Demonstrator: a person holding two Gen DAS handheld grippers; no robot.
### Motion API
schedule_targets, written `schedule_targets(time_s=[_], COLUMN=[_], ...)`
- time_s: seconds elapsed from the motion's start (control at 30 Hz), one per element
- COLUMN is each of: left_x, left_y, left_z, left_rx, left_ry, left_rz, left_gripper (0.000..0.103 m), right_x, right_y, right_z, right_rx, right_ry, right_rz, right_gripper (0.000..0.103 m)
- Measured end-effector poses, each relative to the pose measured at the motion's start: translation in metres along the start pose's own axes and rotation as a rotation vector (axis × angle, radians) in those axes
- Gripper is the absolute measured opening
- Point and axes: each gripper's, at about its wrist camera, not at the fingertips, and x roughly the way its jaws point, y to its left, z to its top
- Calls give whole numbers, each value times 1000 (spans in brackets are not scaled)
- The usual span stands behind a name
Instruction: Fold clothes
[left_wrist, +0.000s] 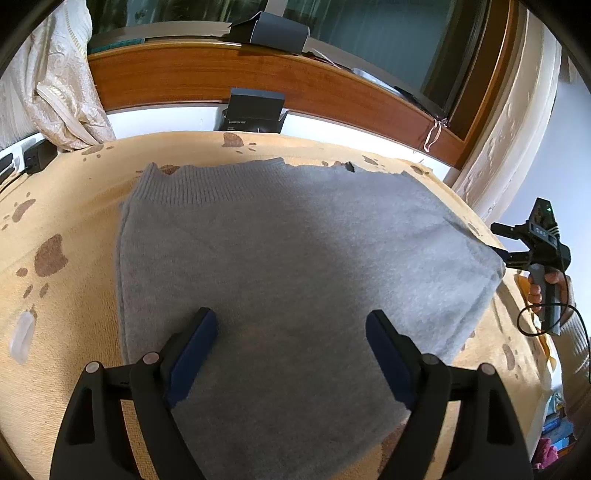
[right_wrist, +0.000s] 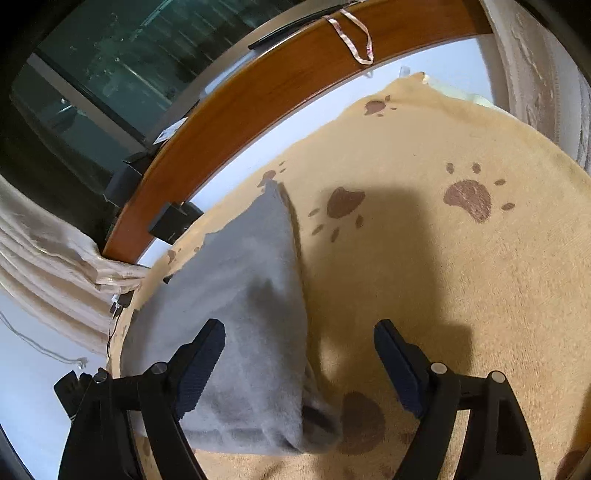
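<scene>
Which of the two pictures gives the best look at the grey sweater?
The left wrist view: the grey sweater lies nearly whole, ribbed hem at the far edge. The right wrist view shows only one folded side and corner.

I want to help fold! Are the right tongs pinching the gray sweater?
No, the right tongs stand wide open, and the gray sweater just lies loose on the paw-print blanket.

A folded grey sweater lies flat on the tan paw-print blanket
</scene>
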Motion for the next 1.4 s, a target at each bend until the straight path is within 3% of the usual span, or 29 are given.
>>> schedule_targets(time_s=[0.27,0.47,0.67,0.73,0.87,0.97,1.27,1.4], left_x=[0,-1,-2,-2,-2,-2,-1,-2], left_y=[1,3,4,4,4,4,6,6], left_z=[1,0,-1,-1,-1,-1,-1,-1], left_rx=[-4,-12,-17,-16,-15,-18,-21,-22], left_ry=[-1,-9,-16,-17,-19,-21,-24,-26], left_rz=[-5,-19,-29,-27,-28,-31,-39,-43], left_gripper=[86,86,86,86,86,86,86,86], right_x=[25,30,35,35,32,31,35,43], right_y=[20,28,33,30,9,-7,17,11], right_z=[-3,-9,-16,-16,-13,-12,-9,-10], right_rx=[-127,-143,-209,-208,-123,-55,-152,-119], right_ry=[68,117,97,99,104,98,105,96], right_rz=[-23,77,89,85,100,159,86,118], right_gripper=[85,84,82,75,31,29,30,31])
